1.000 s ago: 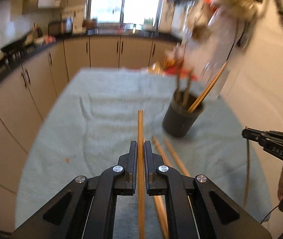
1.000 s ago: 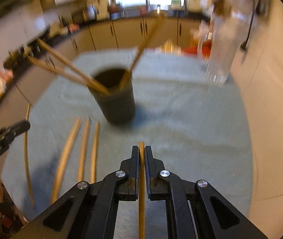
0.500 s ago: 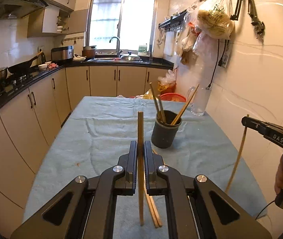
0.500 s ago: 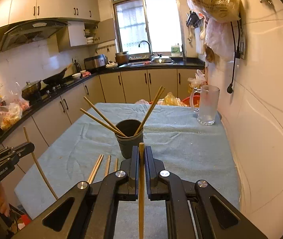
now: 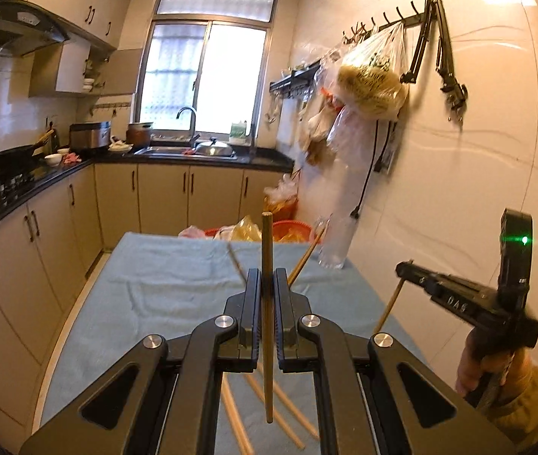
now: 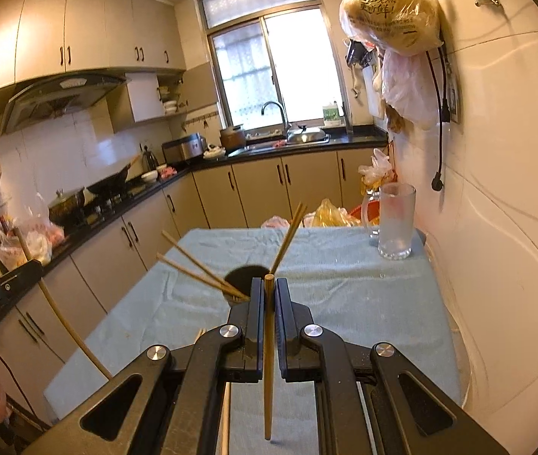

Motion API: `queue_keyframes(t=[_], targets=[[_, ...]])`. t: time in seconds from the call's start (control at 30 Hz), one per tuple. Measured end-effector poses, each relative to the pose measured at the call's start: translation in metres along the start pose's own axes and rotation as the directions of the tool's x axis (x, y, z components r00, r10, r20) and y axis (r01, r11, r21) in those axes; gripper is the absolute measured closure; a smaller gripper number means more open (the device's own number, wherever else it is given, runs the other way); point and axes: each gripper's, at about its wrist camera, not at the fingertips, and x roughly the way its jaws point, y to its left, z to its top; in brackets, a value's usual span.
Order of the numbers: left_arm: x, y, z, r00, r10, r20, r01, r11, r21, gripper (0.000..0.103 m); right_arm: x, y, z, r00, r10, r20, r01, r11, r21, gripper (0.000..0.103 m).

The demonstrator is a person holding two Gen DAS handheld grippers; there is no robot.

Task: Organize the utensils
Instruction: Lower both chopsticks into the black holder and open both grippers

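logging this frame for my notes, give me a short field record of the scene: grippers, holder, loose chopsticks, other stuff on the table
left gripper: jaws shut on a wooden chopstick
right gripper: jaws shut on another wooden chopstick
dark round holder cup: on the table, four chopsticks leaning in it
loose wooden chopsticks: lying on the cloth below the left gripper
light blue table cloth: covers the table
clear glass mug: far right corner

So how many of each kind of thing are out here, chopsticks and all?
Held chopsticks: 2
Loose chopsticks: 3
Dark cup: 1
Chopsticks standing in it: 4
Glass mug: 1
Total: 11
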Motion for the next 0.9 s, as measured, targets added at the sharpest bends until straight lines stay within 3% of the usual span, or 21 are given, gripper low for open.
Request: queue_keyframes(t=[0.13,0.37,0.6,0.7,0.9], targets=[[0.021,-0.010,0.027,1.000,-0.009,0.020,0.009,1.000,-0.007,0.097,0.002,-0.004,0.022,0.999,0.009,0.049,-0.010,1.000,0.019,0.097],[0.069,-0.020,0.077,0.994,0.043,0.096,-0.039,0.999,-0.036,0.097,0.010,-0.004,0.070,0.981,0.045,0.188,-0.059,0.996,0.068,0.097],[0.131,-0.032,0.090,0.982,0.141,0.128,-0.140,0.990,-0.013,0.097,0.048,-0.003,0.094,0.962,0.029,0.271,-0.061,0.992,0.111,0.097],[0.164,-0.031,0.085,0.985,0.151,0.082,-0.152,0.988,-0.005,0.097,0.074,-0.006,0.091,0.967,0.014,0.253,-0.047,0.991,0.125,0.097],[0.217,-0.015,0.064,0.988,0.139,-0.065,-0.143,0.989,-0.049,0.097,0.121,-0.019,0.069,0.991,0.013,0.135,-0.035,0.987,0.156,0.097]])
